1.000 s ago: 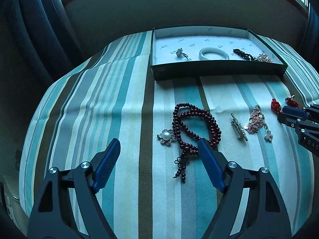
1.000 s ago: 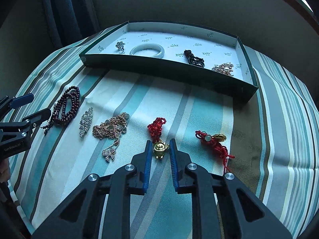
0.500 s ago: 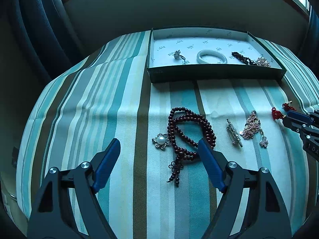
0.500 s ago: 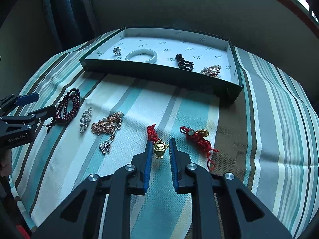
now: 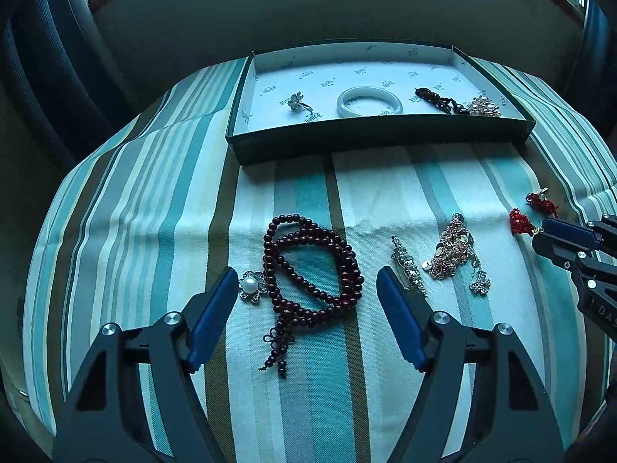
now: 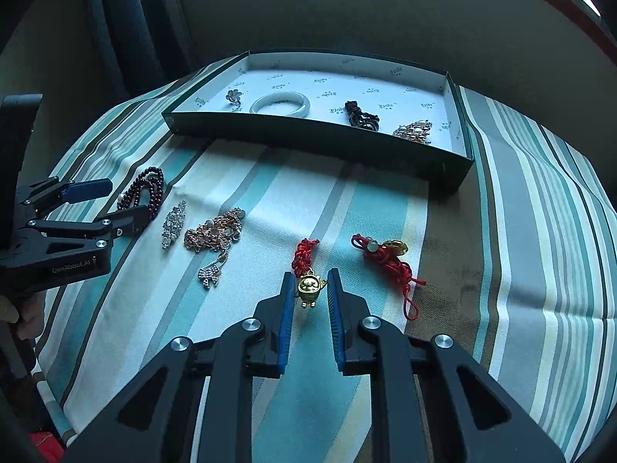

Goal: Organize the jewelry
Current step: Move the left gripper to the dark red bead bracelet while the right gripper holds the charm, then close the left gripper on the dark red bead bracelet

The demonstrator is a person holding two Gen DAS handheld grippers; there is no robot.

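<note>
My right gripper (image 6: 310, 283) is shut on a gold charm (image 6: 309, 288) with a red knotted cord (image 6: 304, 253), held just above the striped cloth. My left gripper (image 5: 306, 277) is open, its jaws either side of a dark red bead bracelet (image 5: 312, 266). A pearl flower brooch (image 5: 251, 286) lies by the left jaw. A green tray (image 5: 378, 137) at the back holds a ring (image 5: 297, 101), a white bangle (image 5: 369, 102), a dark bracelet (image 5: 437, 99) and a pearl brooch (image 5: 484, 107).
On the cloth lie a crystal bar brooch (image 5: 408, 264), a gold chain necklace with a bow pendant (image 5: 453, 250) and a second red cord charm (image 6: 385, 256). The table drops away at the left and right. Dark curtains hang behind.
My left gripper has moved forward and now straddles the bead bracelet. My right gripper has stayed shut on the gold charm and lifted it slightly, its red cord trailing.
</note>
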